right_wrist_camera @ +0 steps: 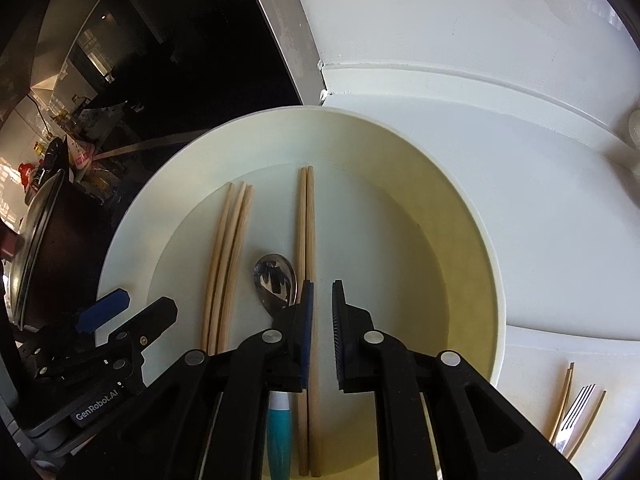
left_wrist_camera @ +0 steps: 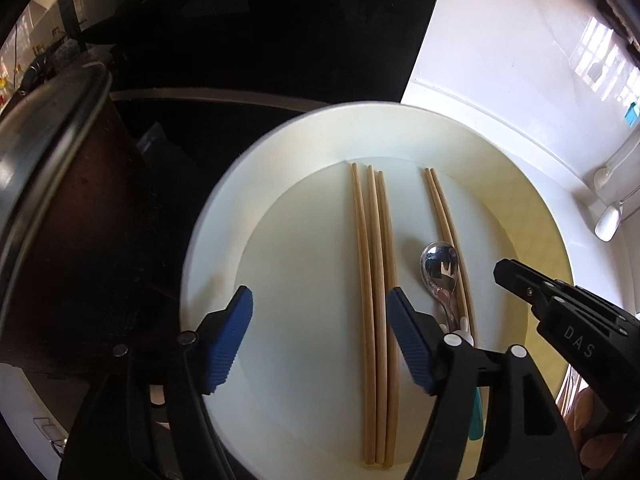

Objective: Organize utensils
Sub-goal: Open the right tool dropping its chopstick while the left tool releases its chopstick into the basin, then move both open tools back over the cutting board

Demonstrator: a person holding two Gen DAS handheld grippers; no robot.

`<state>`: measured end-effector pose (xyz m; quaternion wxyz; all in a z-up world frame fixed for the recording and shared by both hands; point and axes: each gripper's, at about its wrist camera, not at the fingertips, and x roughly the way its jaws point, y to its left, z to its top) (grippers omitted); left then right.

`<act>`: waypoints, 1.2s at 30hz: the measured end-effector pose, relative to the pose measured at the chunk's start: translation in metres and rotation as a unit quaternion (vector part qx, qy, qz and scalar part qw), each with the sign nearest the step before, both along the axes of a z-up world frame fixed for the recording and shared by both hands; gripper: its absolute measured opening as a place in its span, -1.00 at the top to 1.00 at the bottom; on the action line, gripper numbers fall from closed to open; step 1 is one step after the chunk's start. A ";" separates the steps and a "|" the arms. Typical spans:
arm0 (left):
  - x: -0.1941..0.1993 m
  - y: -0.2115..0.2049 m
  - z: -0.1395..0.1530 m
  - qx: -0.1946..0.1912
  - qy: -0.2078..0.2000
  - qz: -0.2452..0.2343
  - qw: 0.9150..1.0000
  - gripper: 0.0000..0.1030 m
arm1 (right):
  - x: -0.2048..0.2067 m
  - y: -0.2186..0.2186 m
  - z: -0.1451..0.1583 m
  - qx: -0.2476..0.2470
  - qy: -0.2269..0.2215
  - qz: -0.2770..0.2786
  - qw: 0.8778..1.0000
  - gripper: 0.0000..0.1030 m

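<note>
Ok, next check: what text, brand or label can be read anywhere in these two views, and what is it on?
"DAS" - on the black body of the right tool, left wrist view.
"GenRobot.AI" - on the black body of the left tool, right wrist view.
Packages on the far background counter: too small and blurred to read.

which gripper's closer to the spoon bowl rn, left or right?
Right. The right gripper sits just beside the spoon, over the chopstick pair. The left gripper is farther off, open over the other three chopsticks.

On the white plate lie three chopsticks together, two more beside a spoon. The left gripper hangs above them, jaws apart and empty.
</note>
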<state>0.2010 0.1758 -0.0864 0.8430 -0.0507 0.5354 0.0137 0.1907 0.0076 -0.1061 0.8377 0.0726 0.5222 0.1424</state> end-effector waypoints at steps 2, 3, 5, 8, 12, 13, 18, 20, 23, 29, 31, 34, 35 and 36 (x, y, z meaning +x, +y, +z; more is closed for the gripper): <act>-0.002 0.000 0.004 0.006 -0.001 0.000 1.000 -0.45 | -0.003 -0.001 0.006 0.002 -0.009 0.001 1.000 0.54; -0.002 0.001 0.006 0.009 -0.002 0.002 1.000 -0.52 | -0.004 -0.001 0.009 0.002 -0.013 0.002 1.000 0.53; -0.004 0.003 0.009 0.011 -0.004 0.007 1.000 -0.57 | -0.007 0.000 0.013 -0.004 -0.019 0.003 1.000 0.53; -0.007 0.006 0.016 0.012 -0.004 0.012 1.000 -0.62 | -0.012 0.002 0.020 -0.015 -0.025 0.005 1.000 0.51; -0.011 0.003 0.024 0.022 -0.008 0.010 1.000 -0.64 | -0.021 0.004 0.029 -0.030 -0.044 0.009 0.999 0.32; -0.013 0.003 0.028 0.024 -0.011 0.009 1.000 -0.65 | -0.024 0.005 0.032 -0.030 -0.047 0.010 0.998 0.32; -0.021 0.002 0.040 0.025 -0.024 0.003 0.999 -0.73 | -0.034 0.001 0.042 -0.029 -0.059 0.009 0.998 0.21; -0.025 0.000 0.045 0.026 -0.029 -0.001 0.999 -0.76 | -0.038 -0.001 0.046 -0.028 -0.063 0.008 0.998 0.18; -0.032 -0.002 0.053 0.029 -0.037 -0.007 0.999 -0.82 | -0.046 -0.004 0.050 -0.026 -0.066 0.002 0.997 0.15; -0.049 -0.005 0.066 0.023 -0.046 -0.023 0.998 -0.84 | -0.066 -0.020 0.056 -0.026 -0.072 -0.022 0.997 0.04; -0.055 -0.006 0.070 0.018 -0.052 -0.029 0.998 -0.84 | -0.076 -0.026 0.058 -0.024 -0.073 -0.033 0.996 0.01; -0.065 -0.008 0.074 0.014 -0.061 -0.035 0.997 -0.84 | -0.090 -0.034 0.058 -0.020 -0.074 -0.049 0.996 0.02; -0.068 -0.011 0.075 0.015 -0.064 -0.037 0.997 -0.84 | -0.095 -0.036 0.058 -0.017 -0.074 -0.053 0.996 0.02; -0.071 -0.012 0.075 0.017 -0.066 -0.042 0.997 -0.84 | -0.101 -0.038 0.058 -0.015 -0.074 -0.057 0.995 0.02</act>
